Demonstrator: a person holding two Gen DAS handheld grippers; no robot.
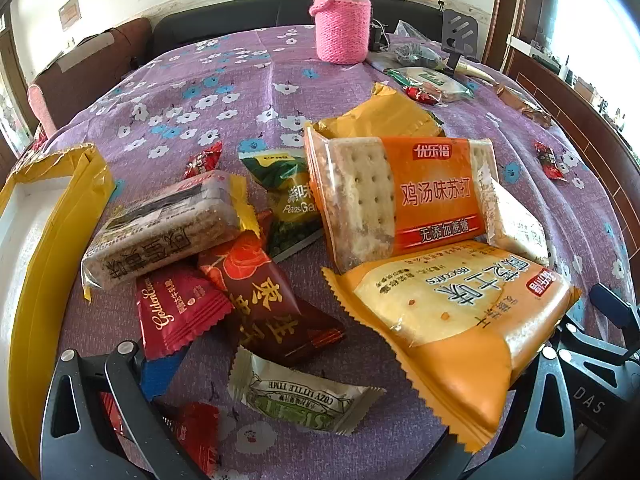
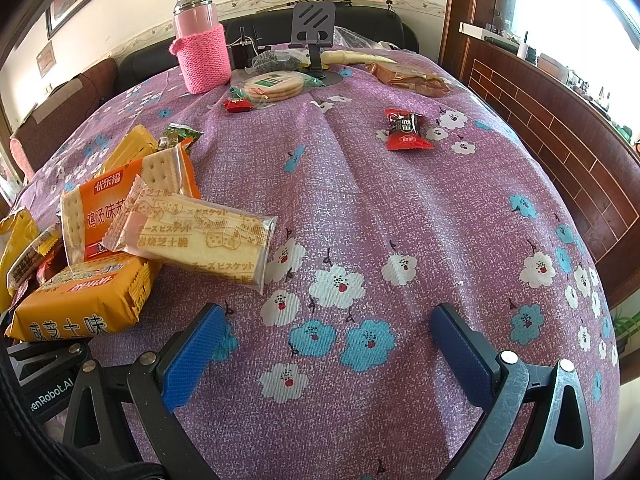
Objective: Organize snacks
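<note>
At the left of the counter [image 2: 400,200], toward its near edge, the snacks lie heaped together: an orange soda cracker pack [image 1: 404,196] leans on a yellow biscuit pack [image 1: 452,320], with a pale cheese biscuit pack [image 2: 200,236] lying across them, its long axis running left to right toward the bare middle of the cloth. Smaller packets, a red Golden candy [image 1: 176,312] and a white Cozy Little Time sweet [image 1: 296,400], lie just ahead of the left gripper [image 1: 320,420], whose jaws stand wide apart over the heap with nothing between them. A yellow box [image 1: 48,248] stands open just left of the pile, likely the place for them. The right gripper [image 2: 324,356] hangs open and empty above bare cloth, the pile off to its left; a lone red sweet [image 2: 406,130] lies well ahead of it. The left gripper is plainly nearer the pile. Room is free on the right; the far edge is crowded by a pink flask [image 2: 202,48].
</note>
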